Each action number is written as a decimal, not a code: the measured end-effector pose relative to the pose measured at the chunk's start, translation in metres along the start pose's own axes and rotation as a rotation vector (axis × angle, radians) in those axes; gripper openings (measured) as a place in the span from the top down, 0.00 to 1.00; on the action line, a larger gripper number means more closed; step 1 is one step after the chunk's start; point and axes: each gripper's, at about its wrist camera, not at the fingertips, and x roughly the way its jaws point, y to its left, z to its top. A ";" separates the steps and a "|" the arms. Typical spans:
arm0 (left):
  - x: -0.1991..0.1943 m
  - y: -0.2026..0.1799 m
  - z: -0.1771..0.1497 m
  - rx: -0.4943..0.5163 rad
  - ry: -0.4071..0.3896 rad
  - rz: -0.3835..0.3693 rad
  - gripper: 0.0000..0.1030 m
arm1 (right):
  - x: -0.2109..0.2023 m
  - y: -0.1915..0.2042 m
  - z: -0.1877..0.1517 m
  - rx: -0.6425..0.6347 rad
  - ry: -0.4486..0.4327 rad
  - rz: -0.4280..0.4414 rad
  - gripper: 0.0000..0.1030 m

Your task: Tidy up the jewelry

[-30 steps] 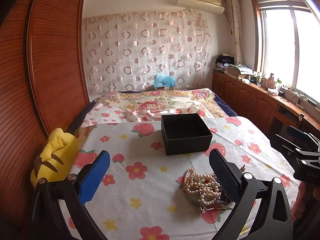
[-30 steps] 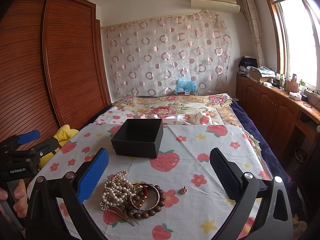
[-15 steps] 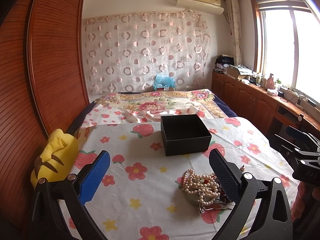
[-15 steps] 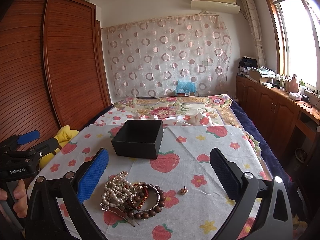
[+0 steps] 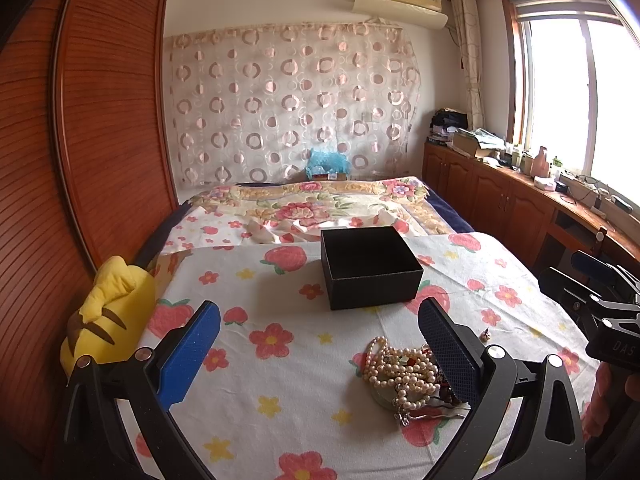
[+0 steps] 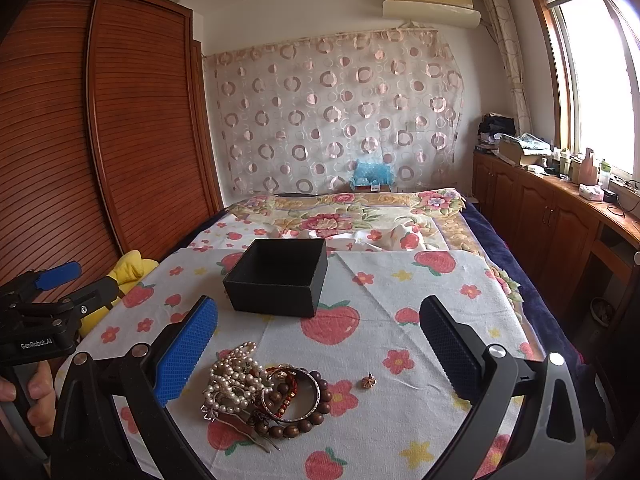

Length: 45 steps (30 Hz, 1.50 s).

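**Snagging the tangled heap is the main risk**

Hovering with its blue-padded jaws spread wide and empty, the left gripper (image 5: 320, 344) faces the white pearl necklace (image 6: 232, 376), knotted with a brown wooden bead bracelet (image 6: 298, 412). Grabbing one could drag others. The right gripper (image 6: 320, 340), likewise agape, could miss the small gold charm (image 6: 368, 381); the open black cardboard box (image 6: 280, 276) waits beyond.

left claw (image 6: 44, 344): "GenRobot.AI" | right claw (image 5: 616, 346): "DAS", rest cut off
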 end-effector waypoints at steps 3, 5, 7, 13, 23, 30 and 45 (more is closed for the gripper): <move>-0.002 -0.002 0.002 -0.001 0.000 0.000 0.07 | 0.000 0.000 0.000 -0.001 0.000 0.000 0.02; 0.000 0.000 0.000 -0.001 -0.001 0.000 0.07 | 0.000 0.000 0.000 -0.001 -0.002 0.000 0.02; -0.002 -0.001 0.002 -0.001 -0.002 0.000 0.07 | 0.000 0.000 0.000 -0.001 -0.002 0.000 0.02; -0.001 0.000 0.001 -0.001 -0.002 -0.001 0.07 | -0.001 0.000 0.001 -0.002 -0.002 0.000 0.02; -0.005 -0.003 0.007 -0.002 -0.005 -0.001 0.07 | -0.002 0.000 0.002 -0.001 -0.003 0.001 0.02; -0.004 -0.001 0.004 -0.003 -0.007 -0.001 0.07 | -0.003 -0.001 0.002 0.000 -0.004 0.001 0.02; -0.007 -0.013 0.016 0.012 0.042 -0.007 0.07 | -0.004 -0.002 0.001 -0.038 -0.025 -0.003 0.02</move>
